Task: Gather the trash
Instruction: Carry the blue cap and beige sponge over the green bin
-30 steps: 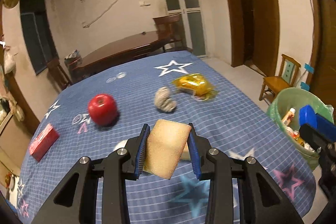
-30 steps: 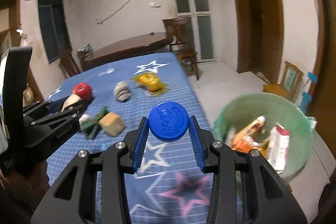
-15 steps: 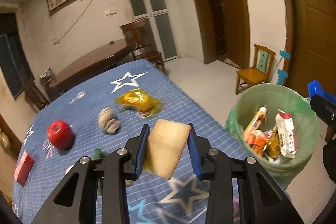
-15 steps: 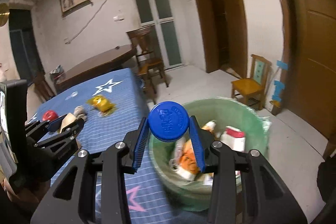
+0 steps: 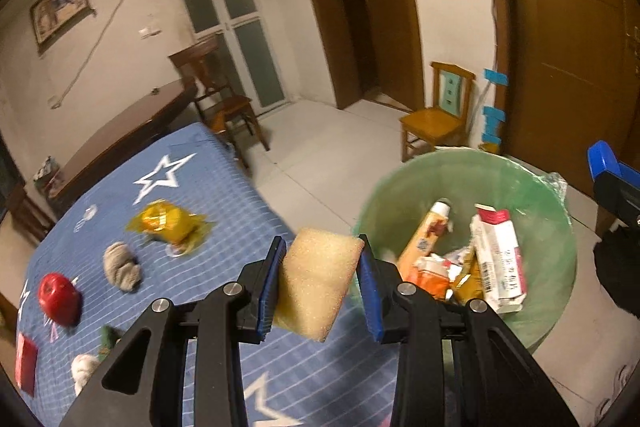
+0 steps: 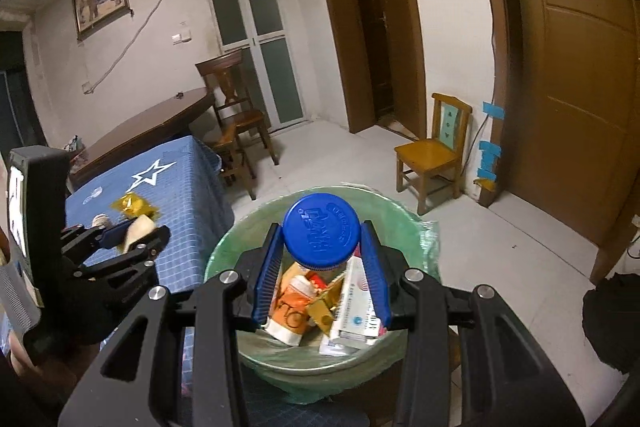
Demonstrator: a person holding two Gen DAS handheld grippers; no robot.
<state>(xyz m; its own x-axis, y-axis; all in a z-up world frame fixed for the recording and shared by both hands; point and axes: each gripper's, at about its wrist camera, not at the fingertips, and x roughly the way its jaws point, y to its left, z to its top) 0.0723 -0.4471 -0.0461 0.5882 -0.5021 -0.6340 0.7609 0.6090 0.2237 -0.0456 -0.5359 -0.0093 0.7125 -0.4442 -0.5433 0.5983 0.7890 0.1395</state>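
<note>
Bin position is what the coming drop turns on: the round green-lined plastic trash bin (image 6: 416,227) stands on the floor just beside the corner of the table with the blue star-patterned cloth (image 5: 224,187), and seen along the right gripper (image 6: 322,269) its open mouth lies directly below and ahead of the fingers. That gripper is clamped on a round blue plastic lid (image 6: 321,231), held face-on between the blue pads, with cartons and tubes of earlier trash visible beneath it. By my reading the right hand is the nearer one and already in place to let go. The left gripper (image 5: 320,281) is closed on a tan rectangular sponge (image 5: 318,281), long axis running roughly upright and leaning a little, pinched across its short width. From that claw the bin lies to the right and slightly ahead, the sponge hanging over the cloth's edge rather than over the bin, so a further sideways carry looks needed. On the cloth sit a red apple (image 5: 58,293), a crumpled grey wad (image 5: 120,265) and a yellow wrapper (image 5: 170,225).
</note>
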